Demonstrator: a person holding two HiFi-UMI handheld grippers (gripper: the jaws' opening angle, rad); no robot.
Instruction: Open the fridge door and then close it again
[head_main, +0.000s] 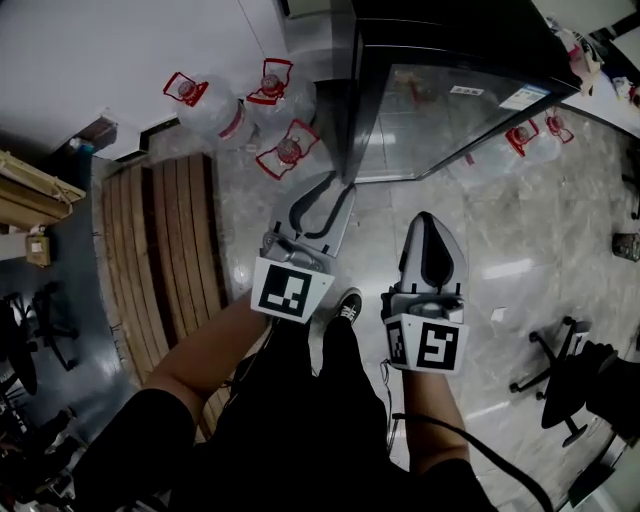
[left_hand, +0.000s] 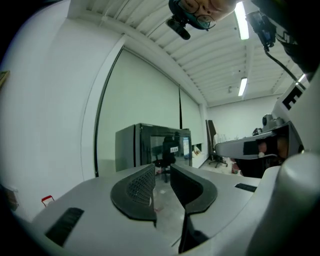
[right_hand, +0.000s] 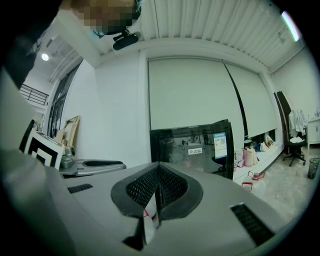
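A black fridge (head_main: 450, 110) with a glass door stands on the floor ahead of me, and its door looks closed. Both grippers hang in the air short of it, touching nothing. My left gripper (head_main: 330, 190) is open, with an empty gap between its jaws in the left gripper view (left_hand: 162, 167), which points at the fridge (left_hand: 155, 145). My right gripper (head_main: 428, 218) is shut with nothing in it. Its closed tips (right_hand: 159, 165) aim at the fridge's glass front (right_hand: 195, 145). The left gripper (right_hand: 95, 163) shows beside it there.
Three water jugs with red handles (head_main: 250, 110) stand left of the fridge, another (head_main: 535, 140) to its right. A slatted wooden pallet (head_main: 165, 250) lies on the left. An office chair (head_main: 570, 380) stands at the right. My shoe (head_main: 348, 303) is below the grippers.
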